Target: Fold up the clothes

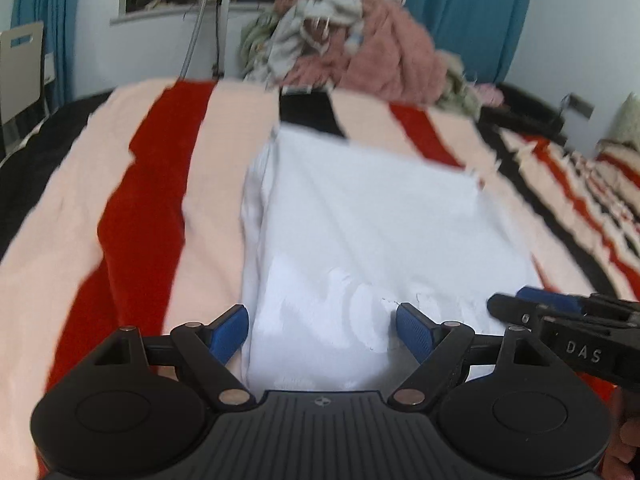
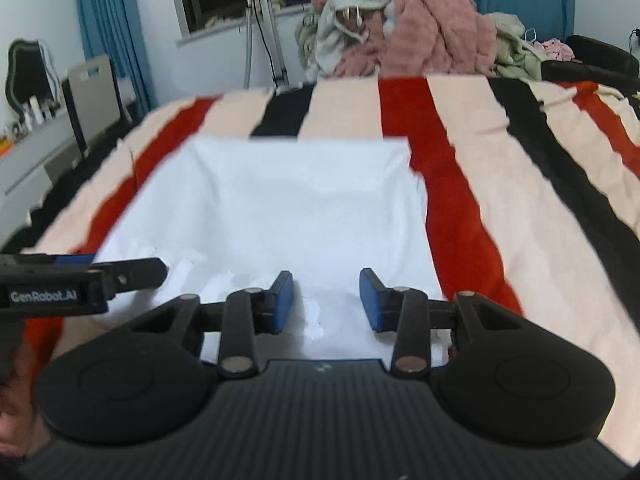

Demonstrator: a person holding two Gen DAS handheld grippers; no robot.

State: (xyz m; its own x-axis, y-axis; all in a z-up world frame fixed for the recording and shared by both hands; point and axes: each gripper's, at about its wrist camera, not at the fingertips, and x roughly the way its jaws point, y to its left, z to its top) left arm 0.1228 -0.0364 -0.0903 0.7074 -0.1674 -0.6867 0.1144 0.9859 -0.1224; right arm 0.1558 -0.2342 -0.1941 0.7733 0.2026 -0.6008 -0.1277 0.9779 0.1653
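A white garment (image 1: 372, 220) lies folded into a rough rectangle on the striped blanket; it also shows in the right wrist view (image 2: 280, 208). My left gripper (image 1: 322, 330) is open, its blue pads wide apart just above the garment's near left edge. My right gripper (image 2: 326, 300) is open over the garment's near edge, holding nothing. The right gripper's tip (image 1: 532, 304) shows at the right of the left wrist view. The left gripper's tip (image 2: 132, 274) shows at the left of the right wrist view. A faint white print marks the near part of the garment.
The bed is covered by a red, pink and black striped blanket (image 1: 140, 208). A pile of pink and grey clothes (image 2: 404, 20) sits at the far end. A metal stand (image 2: 260, 28) and a window are behind. Shelves and a chair (image 2: 92, 96) stand at the left.
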